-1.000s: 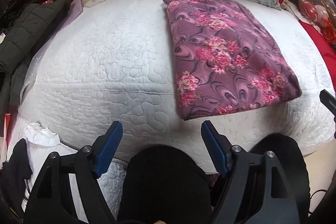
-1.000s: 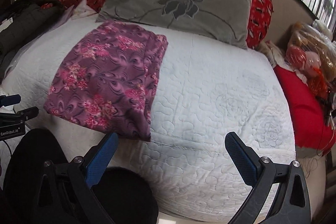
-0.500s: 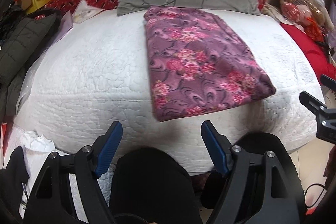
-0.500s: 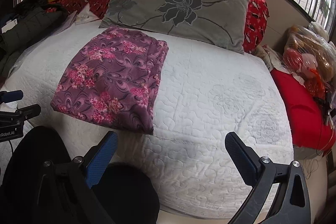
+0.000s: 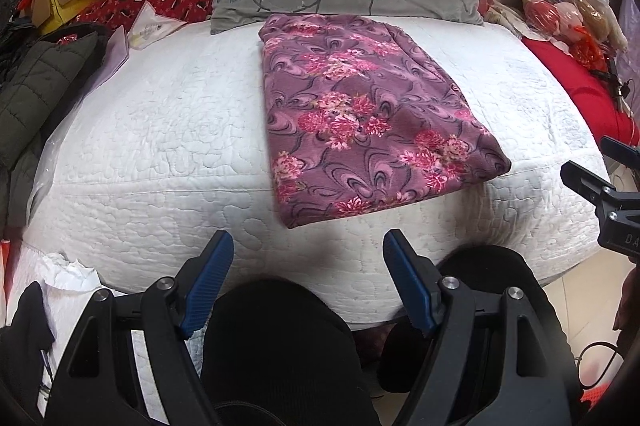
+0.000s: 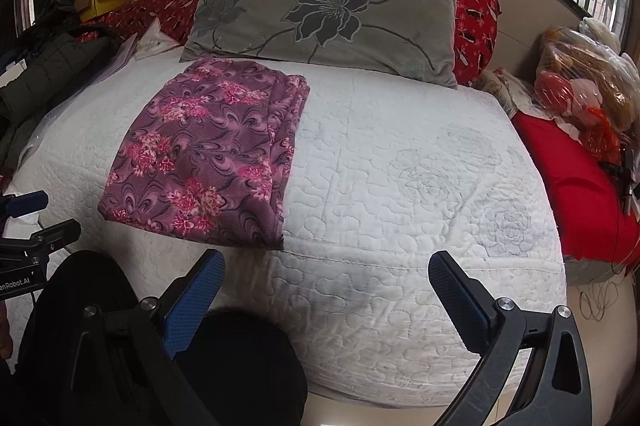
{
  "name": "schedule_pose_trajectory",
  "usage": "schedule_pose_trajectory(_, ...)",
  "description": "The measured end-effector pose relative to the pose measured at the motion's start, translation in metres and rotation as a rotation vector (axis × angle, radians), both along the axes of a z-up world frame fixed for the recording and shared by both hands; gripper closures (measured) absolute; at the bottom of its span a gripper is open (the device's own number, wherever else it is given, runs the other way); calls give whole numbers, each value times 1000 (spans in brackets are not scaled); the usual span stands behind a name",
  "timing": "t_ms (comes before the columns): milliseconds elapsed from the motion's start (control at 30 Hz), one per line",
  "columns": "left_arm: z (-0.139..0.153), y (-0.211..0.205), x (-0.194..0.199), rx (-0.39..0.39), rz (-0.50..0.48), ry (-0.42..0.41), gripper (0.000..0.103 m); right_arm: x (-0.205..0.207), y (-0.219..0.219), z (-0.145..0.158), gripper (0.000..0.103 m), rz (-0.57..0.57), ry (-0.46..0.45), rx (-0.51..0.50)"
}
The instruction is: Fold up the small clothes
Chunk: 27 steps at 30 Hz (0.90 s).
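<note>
A purple garment with pink flowers lies folded into a flat rectangle on the white quilted bed. It also shows in the right wrist view, on the bed's left half, its layered edge to the right. My left gripper is open and empty, held off the bed's near edge, short of the garment. My right gripper is open and empty, also off the near edge, to the right of the garment. Each gripper shows at the edge of the other's view.
A grey flowered pillow lies behind the garment against a red bolster. A dark jacket and clutter sit at the left. A red cushion and plastic bags sit at the right. Dark-clothed knees are below the grippers.
Both grippers have drawn back and risen from the bed, both staying open. The folded garment has not moved on the bed.
</note>
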State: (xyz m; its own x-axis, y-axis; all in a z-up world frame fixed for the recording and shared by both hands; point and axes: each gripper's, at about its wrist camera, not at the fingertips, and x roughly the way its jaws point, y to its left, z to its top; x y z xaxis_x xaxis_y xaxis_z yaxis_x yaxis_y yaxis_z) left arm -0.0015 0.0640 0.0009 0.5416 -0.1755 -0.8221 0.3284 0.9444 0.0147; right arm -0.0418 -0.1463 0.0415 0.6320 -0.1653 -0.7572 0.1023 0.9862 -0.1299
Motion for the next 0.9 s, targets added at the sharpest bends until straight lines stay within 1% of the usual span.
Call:
schedule_pose_trajectory(267, -4, 4, 3, 4, 11, 16, 26, 3, 7, -4, 1, 15, 10, 3)
schedule_pose_trajectory(567, -8, 6, 7, 5, 20, 38, 26, 6, 5, -6, 1, 11, 20, 9)
schedule_pose_trajectory(900, -9, 5, 7, 3, 22, 45, 26, 7, 8, -6, 1, 17, 24, 8)
